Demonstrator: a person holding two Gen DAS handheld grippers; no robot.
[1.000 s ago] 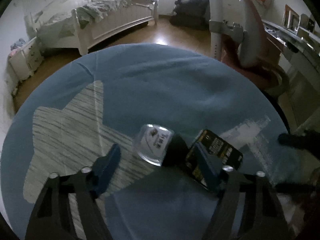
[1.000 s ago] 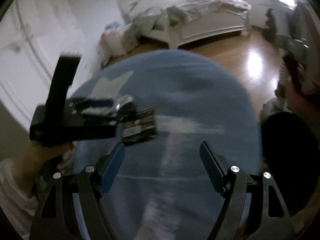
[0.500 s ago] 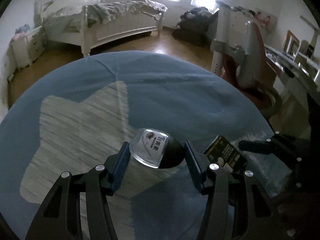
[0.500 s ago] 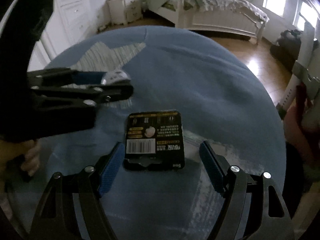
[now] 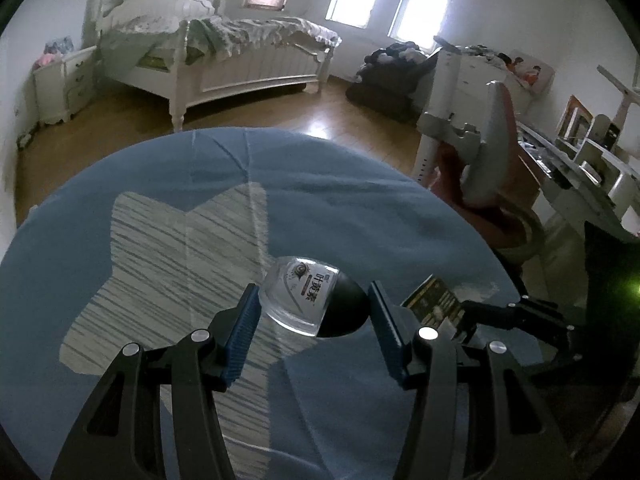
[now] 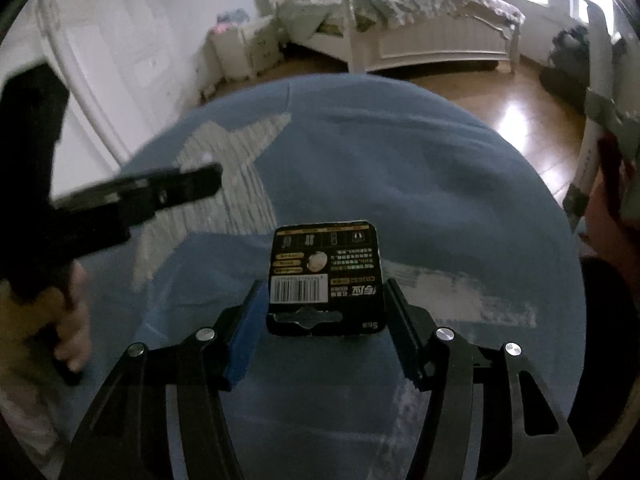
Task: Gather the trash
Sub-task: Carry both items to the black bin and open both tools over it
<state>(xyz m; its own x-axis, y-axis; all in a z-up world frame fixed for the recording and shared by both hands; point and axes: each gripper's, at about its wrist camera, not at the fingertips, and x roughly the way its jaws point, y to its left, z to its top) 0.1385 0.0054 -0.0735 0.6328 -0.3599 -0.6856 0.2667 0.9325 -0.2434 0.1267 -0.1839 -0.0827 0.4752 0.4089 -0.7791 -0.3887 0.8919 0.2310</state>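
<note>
Clear plastic bottle: we see it on its side on the blue table, black cap end toward our right fingers, long axis across the gap.
Left gripper: fingers partly closed around the bottle; we cannot tell whether the pads touch it.
Bottle label: Chinese characters, white on red.
Black card pack: flat on the table right of the bottle, barcode end nearest us, long axis pointing away.
Right gripper: fingers narrowed against the card's two side edges.
Card print: "CR2032", upside down.
</note>
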